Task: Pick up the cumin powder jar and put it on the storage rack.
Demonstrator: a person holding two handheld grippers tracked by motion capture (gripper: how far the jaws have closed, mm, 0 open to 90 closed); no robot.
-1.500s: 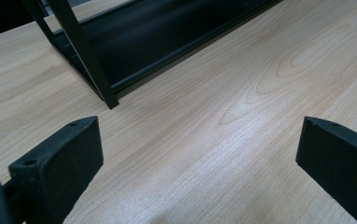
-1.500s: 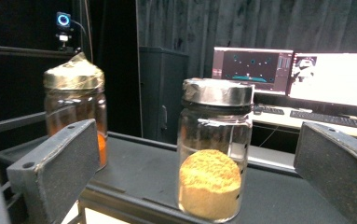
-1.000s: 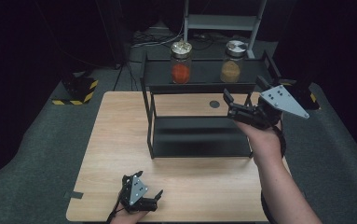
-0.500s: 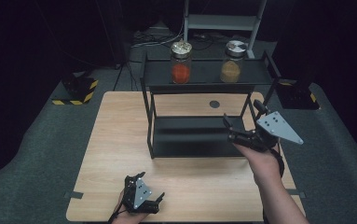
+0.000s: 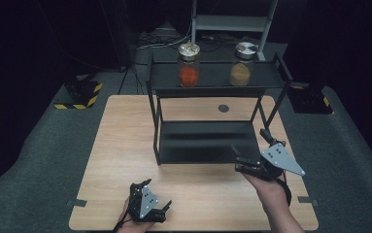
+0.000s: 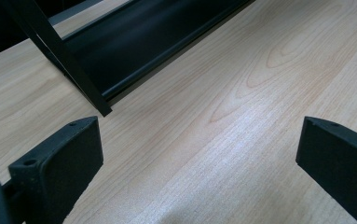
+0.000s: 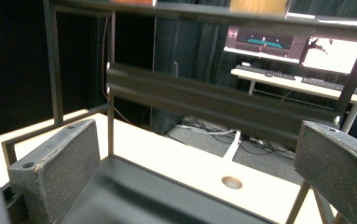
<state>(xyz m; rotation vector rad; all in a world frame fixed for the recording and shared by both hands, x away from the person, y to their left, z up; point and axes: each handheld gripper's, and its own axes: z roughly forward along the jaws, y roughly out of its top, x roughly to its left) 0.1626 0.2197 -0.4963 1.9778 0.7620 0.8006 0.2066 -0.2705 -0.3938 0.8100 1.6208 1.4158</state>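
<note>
I've drawn my right tongs (image 5: 251, 154) back and down from the rack (image 5: 212, 77) to its lower shelf (image 5: 200, 141), jaws wide and empty, both jars left on top, my left tongs (image 5: 152, 200) also wide.

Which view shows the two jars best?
The high view: the red jar and the tan jar stand whole on the rack's top shelf. The right gripper view catches slivers of their bottoms at its top edge.

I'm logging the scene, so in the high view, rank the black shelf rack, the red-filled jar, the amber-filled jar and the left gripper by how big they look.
1. Black shelf rack, by far the largest.
2. Left gripper, though nearness to the camera enlarges it.
3. Red-filled jar and amber-filled jar: they look alike.
</note>
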